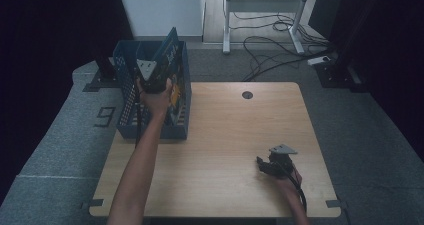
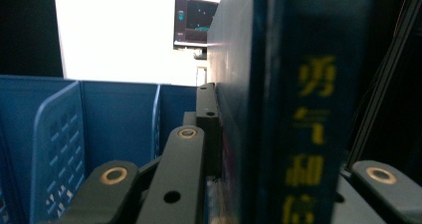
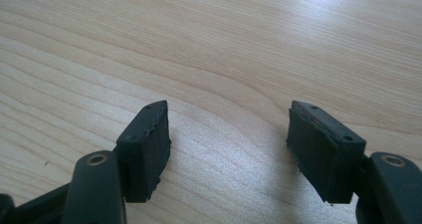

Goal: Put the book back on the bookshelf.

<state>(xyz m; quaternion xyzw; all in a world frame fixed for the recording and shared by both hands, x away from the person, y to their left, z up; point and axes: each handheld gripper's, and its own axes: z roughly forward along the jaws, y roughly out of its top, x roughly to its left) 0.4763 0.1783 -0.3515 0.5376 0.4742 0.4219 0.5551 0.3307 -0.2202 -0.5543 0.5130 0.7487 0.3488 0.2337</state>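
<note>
- We see a blue perforated plastic crate (image 1: 129,116) sitting on the far left corner of the pale wooden table (image 1: 225,135).
- The left gripper (image 1: 152,77) reaches over that crate, its jaws clamped on a dark blue book with yellow lettering (image 2: 298,114), which stands tilted inside the crate.
- The right gripper (image 3: 229,134) rests low over bare table, well to the right of the crate, jaws spread wide and holding nothing.

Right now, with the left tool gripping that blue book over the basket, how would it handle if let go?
The book looks stiff, holding flat between the jaws. Tilted in the basket, it would probably lean on a wall rather than roll. Its cover looks glossy, possibly slippery.
</note>
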